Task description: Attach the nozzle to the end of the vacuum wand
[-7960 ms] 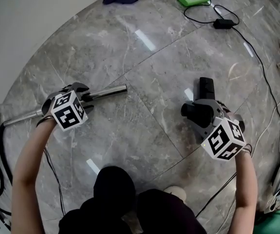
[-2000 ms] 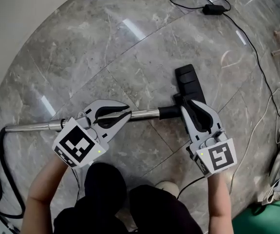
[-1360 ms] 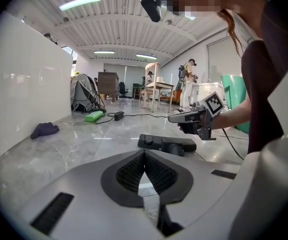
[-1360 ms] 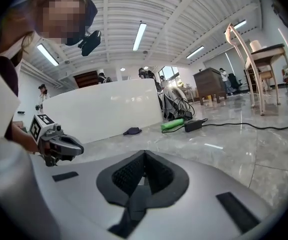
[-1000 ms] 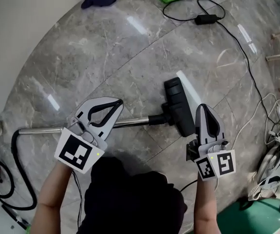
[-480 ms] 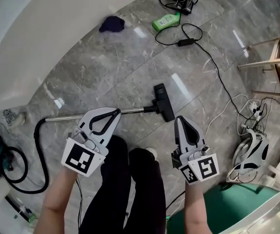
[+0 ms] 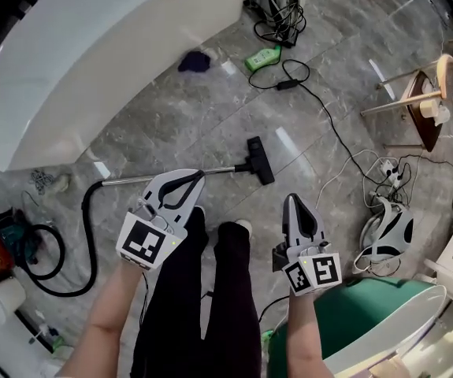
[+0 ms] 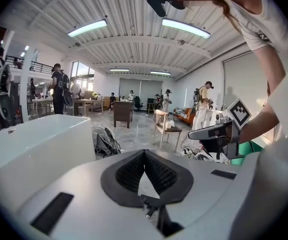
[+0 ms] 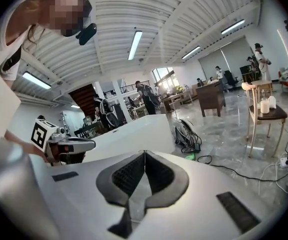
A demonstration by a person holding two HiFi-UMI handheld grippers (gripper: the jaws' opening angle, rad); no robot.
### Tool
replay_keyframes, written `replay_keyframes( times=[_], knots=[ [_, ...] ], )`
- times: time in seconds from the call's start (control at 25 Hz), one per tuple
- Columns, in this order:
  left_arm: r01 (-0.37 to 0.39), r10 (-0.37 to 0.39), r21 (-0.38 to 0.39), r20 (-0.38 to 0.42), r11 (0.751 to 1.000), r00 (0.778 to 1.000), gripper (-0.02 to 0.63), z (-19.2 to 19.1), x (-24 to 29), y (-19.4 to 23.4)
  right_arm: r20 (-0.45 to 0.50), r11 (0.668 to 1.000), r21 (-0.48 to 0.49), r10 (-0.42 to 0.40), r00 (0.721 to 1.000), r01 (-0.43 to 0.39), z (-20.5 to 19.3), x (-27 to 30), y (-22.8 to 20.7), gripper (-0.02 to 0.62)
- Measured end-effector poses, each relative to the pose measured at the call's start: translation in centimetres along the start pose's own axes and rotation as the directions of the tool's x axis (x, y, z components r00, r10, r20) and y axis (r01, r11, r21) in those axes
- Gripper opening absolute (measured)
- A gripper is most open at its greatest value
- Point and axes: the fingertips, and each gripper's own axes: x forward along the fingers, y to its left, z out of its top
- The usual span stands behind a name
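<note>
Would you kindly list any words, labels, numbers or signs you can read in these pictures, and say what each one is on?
No text can be read anywhere.
The cube on the left gripper and the cube on the right gripper: square black-and-white patterns, no letters.
The green box: label too small to read.
The shirt: dark print, too blurred to read.

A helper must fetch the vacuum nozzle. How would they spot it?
Find the white tub at the upper left. Below it a silver wand lies on the floor. The nozzle is the flat black bar on its right end; the other end has a curling hose.
</note>
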Motion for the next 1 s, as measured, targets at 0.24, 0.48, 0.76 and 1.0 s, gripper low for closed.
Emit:
replay_keyframes(
  times=[0.24, 0.48, 0.76, 1.0],
  knots=[
    [-0.031, 0.030, 0.011, 0.018, 0.999, 0.999, 0.011, 4.4, -4.7, -2.9, 0.039, 0.995, -0.003, -0.103, 0.994, 0.103, 3.8, -5.6, 1.6, 0.015],
    [-0.032, 0.039, -0.083, 0.084, 0.996, 0.996, 0.011, 9.0, -9.2, -5.4, 0.075, 0.994, -0.009, -0.104, 0.992, 0.105, 8.3, -9.9, 4.6, 0.015],
    [-0.068, 0.078, -0.091, 0.110, 0.994, 0.991, 0.011, 11.1, -12.2, -6.0, 0.119, 0.980, -0.117, -0.148, 0.982, 0.162, 12.5, -12.8, 7.2, 0.015],
    [-0.070, 0.079, -0.068, 0.133, 0.995, 0.988, 0.011, 12.8, -12.4, -5.4, 0.134, 0.973, -0.101, -0.194, 0.972, 0.209, 13.9, -14.8, 5.9, 0.015]
  ],
)
